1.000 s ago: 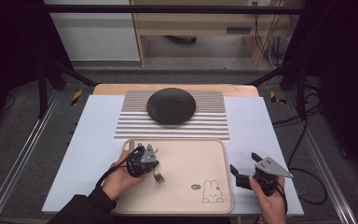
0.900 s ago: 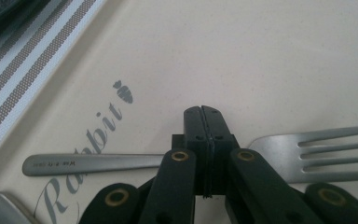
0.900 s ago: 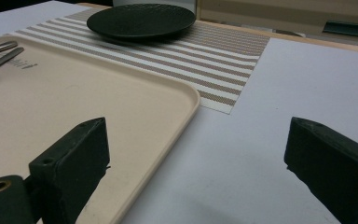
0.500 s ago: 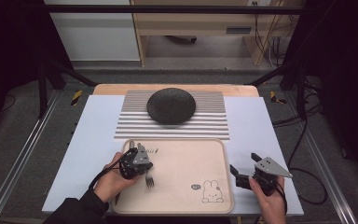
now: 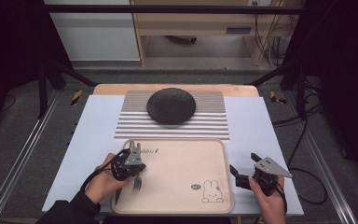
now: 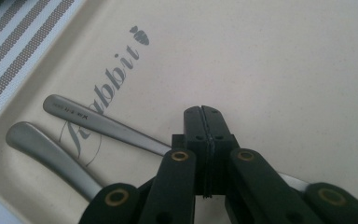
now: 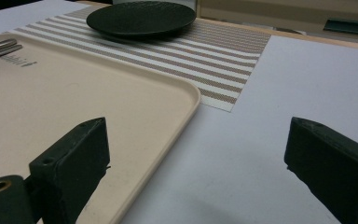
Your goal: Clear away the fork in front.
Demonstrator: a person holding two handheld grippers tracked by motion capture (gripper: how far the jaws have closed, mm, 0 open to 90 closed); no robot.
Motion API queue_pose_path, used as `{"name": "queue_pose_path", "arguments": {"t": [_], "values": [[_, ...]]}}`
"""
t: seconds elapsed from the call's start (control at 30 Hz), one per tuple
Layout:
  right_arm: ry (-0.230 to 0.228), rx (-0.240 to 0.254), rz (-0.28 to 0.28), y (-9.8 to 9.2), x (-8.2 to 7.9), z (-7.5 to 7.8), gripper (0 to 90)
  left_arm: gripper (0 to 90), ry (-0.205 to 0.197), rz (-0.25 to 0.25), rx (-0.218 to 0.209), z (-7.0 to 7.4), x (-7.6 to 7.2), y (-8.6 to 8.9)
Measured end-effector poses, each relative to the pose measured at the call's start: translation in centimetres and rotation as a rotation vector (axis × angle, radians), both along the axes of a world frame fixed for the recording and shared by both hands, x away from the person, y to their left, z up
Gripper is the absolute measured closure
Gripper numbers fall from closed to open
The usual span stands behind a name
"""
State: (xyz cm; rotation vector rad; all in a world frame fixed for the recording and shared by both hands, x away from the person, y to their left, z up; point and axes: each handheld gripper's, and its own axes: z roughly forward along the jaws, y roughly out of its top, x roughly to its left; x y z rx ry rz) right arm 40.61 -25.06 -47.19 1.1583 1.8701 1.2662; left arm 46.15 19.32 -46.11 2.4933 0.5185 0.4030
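The work in hand is sorting cutlery on the beige tray [image 5: 182, 205], and the step looks like shifting the fork [image 5: 137, 181] along the tray's 9 o'clock side. The left gripper [image 5: 133, 170] hangs over that side with its jaws pressed fully together. In the left gripper view they stand tip-down right over the fork's engraved handle [image 6: 98, 122], which runs crosswise beneath them. Whether they nip the metal or merely bear down on it I cannot tell. The fork lies with its tines toward 6 o'clock and its handle toward 12, and a second plain handle [image 6: 46, 149] lies just beside it, nearer the tray's rim. The right gripper [image 5: 243, 163] rests off the tray at about 4 o'clock on the pale table [image 5: 256, 126], its jaws wide apart with nothing between them. A dark plate [image 5: 171, 105] sits at 12 o'clock on the striped mat [image 5: 209, 126], well apart from both grippers. The next move probably calls for a firm hold on the thin, flat handle, taken across its width without catching the neighbouring piece, and a level lift clear of the rim
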Motion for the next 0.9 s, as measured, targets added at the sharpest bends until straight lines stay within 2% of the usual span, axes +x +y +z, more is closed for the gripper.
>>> {"name": "queue_pose_path", "arguments": {"t": [0.3, 0.43, 0.53, 0.6, 0.8, 0.9], "values": [[0.001, -0.001, 0.002, 0.0, 0.0, 0.0, 6.9, 90.0, -0.009, -0.004, 0.016, 0.1, -0.2, 0.5], [-0.004, 0.006, -0.001, 0.0, 0.0, 0.0, 6.9, 90.0, -0.057, -0.011, 0.002, 0.4, -0.2, 0.0], [-0.006, 0.008, -0.001, 0.0, 0.0, 0.0, 6.9, 90.0, -0.093, -0.015, 0.018, 0.6, 0.3, -0.8], [-0.008, 0.009, 0.0, 0.0, 0.0, 0.0, 6.9, 90.0, -0.113, -0.032, 0.023, 0.7, 0.5, -1.4], [-0.009, 0.008, 0.001, 0.0, 0.0, 0.0, 6.8, 90.0, -0.224, -0.099, 0.037, 1.8, 1.3, -3.5], [-0.01, 0.005, 0.002, -0.1, 0.0, 0.0, 6.8, 85.3, -0.271, -0.123, 0.042, 2.3, 1.9, -4.2]]}}
